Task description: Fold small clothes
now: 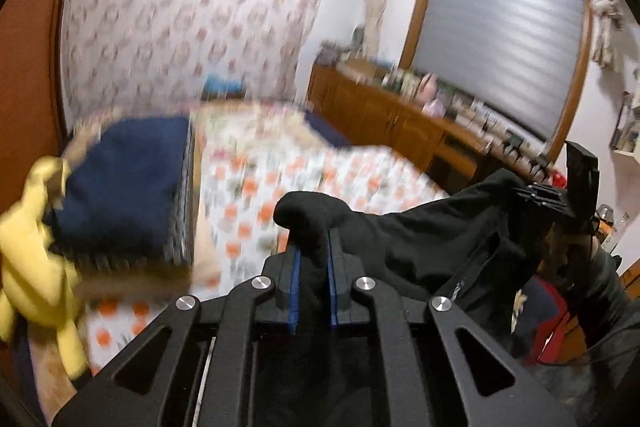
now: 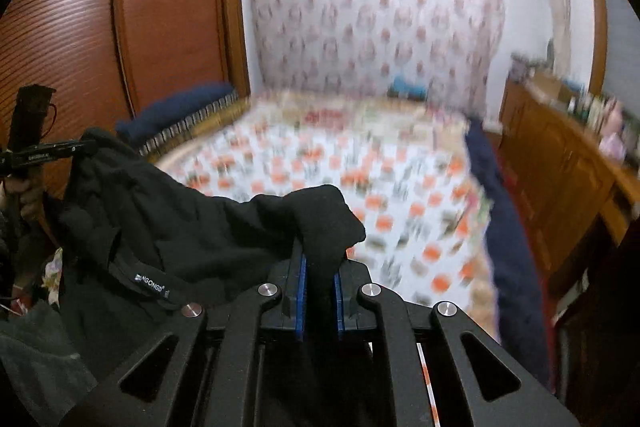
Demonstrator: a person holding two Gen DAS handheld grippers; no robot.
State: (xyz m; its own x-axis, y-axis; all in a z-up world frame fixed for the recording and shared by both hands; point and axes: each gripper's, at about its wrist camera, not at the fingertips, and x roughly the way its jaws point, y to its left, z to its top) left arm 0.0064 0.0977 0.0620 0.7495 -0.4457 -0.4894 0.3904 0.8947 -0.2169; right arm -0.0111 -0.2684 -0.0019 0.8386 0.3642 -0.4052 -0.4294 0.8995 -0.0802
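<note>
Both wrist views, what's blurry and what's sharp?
Left wrist view: the left gripper and the black fabric garment it pinches are sharp; the floral bedspread smears. Right wrist view: the right gripper is crisp, the patterned wall blurred.

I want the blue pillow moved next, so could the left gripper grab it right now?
Probably not yet: the left gripper is shut on the black garment, which the right gripper also holds. The blue pillow lies uncovered on the bed.
</note>
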